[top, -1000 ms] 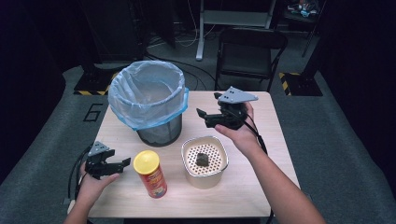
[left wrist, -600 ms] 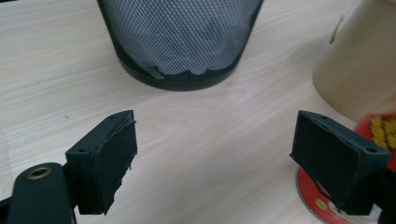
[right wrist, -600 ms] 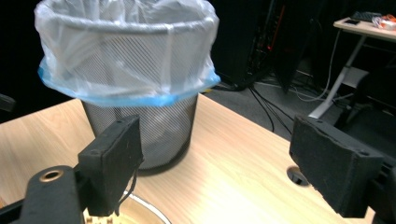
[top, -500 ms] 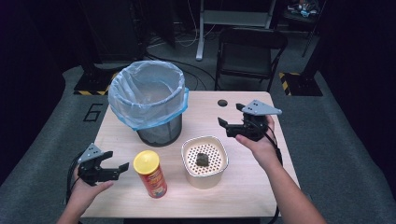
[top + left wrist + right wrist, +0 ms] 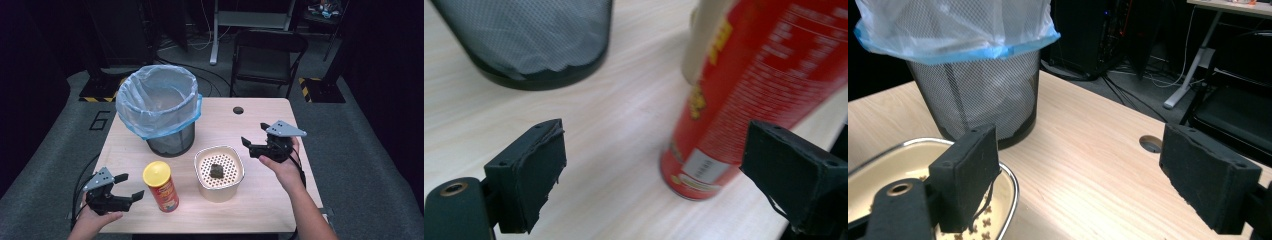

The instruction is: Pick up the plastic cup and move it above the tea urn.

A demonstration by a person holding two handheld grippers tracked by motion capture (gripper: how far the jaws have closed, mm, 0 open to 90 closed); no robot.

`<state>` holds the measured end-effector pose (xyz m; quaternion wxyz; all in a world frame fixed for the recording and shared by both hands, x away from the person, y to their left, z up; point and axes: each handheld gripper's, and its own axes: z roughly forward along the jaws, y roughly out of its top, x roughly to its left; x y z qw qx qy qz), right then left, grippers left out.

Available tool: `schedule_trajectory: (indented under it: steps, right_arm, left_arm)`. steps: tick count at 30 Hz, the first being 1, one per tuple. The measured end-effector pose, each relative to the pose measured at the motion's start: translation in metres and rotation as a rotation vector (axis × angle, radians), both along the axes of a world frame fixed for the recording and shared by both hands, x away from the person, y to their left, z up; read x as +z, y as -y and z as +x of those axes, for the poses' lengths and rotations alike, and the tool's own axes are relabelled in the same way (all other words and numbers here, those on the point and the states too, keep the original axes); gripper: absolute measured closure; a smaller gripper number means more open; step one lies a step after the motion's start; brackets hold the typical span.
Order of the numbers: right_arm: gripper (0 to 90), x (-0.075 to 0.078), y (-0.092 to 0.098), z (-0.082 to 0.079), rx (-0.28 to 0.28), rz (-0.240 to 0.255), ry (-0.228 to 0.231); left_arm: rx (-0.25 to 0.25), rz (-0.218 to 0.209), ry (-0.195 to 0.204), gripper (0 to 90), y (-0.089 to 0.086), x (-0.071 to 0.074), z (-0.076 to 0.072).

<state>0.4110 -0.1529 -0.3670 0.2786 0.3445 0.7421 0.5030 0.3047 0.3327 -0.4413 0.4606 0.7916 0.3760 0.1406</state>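
A red chips can with a yellow lid stands upright at the table's front. My left gripper lies just left of it, open; its jaws have just been opening and nothing is between them. In the left gripper view the can rises just beyond the left gripper, untouched. A cream container holds a perforated insert with a dark lump on it. My right gripper hovers to its right, open and empty. A mesh bin with a blue-edged bag stands at the back left.
The right gripper view looks past the right gripper at the bin, the container's rim and a cable hole in the table. A black chair stands behind the table. Cables lie on the floor.
My right gripper has moved right and down, away from the bin, to beside the container. My left gripper has drawn back from the can toward the front edge and spread its jaws.
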Motion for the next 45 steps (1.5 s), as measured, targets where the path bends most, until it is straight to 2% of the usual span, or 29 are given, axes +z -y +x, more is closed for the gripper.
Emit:
schedule_trajectory:
  steps: [5,8,11,13,17,19,23,28,33,38,40,42,44,45]
  right_arm:
    - [15.6,-0.006,0.002,-0.003,0.005,-0.038,0.004]
    - [15.6,-0.008,0.003,-0.005,-0.007,-0.025,-0.001]
    - [15.6,-0.01,0.005,-0.007,-0.005,-0.013,-0.001]
    - [15.6,-0.012,0.007,-0.008,-0.011,-0.005,-0.005]
    - [15.6,-0.015,0.011,-0.01,-0.021,0.017,-0.012]
    - [15.6,-0.015,0.013,-0.01,-0.021,0.038,-0.013]
    - [15.6,-0.016,0.016,-0.01,-0.029,0.063,-0.009]
    - [15.6,-0.021,0.021,-0.01,-0.035,0.064,-0.019]
    - [15.6,-0.023,0.025,-0.01,-0.041,0.071,-0.022]
    - [15.6,-0.023,0.024,-0.011,-0.039,0.072,-0.021]
    - [15.6,-0.024,0.023,-0.011,-0.043,0.079,-0.031]
    - [15.6,-0.025,0.023,-0.01,-0.037,0.074,-0.033]
    - [15.6,-0.027,0.022,-0.01,-0.039,0.071,-0.033]
    - [15.6,-0.027,0.022,-0.01,-0.036,0.07,-0.034]
  left_arm:
    - [-0.035,-0.024,-0.008,10.6,0.008,-0.002,-0.006]
    - [-0.055,-0.023,-0.004,10.8,0.014,-0.003,-0.009]
    - [-0.095,-0.018,-0.003,11.5,0.023,-0.002,-0.013]
    - [-0.102,-0.02,0.0,11.5,0.025,-0.002,-0.014]
    - [-0.125,-0.02,0.004,11.5,0.036,-0.002,-0.013]
    - [-0.142,-0.015,-0.007,11.5,0.04,-0.002,-0.009]
    - [-0.143,-0.018,-0.014,11.5,0.047,-0.004,-0.003]
    - [-0.155,-0.046,-0.016,13.4,0.055,-0.006,0.002]
    - [-0.148,-0.045,-0.009,13.4,0.062,-0.013,0.004]
    - [-0.141,-0.027,0.001,13.8,0.064,-0.019,0.01]
    - [-0.127,-0.036,0.013,13.8,0.065,-0.022,0.011]
    - [-0.138,-0.032,0.015,14.1,0.064,-0.024,0.012]
    - [-0.14,-0.047,0.016,15.0,0.064,-0.025,0.013]
    - [-0.144,-0.044,0.026,17.1,0.064,-0.025,0.013]
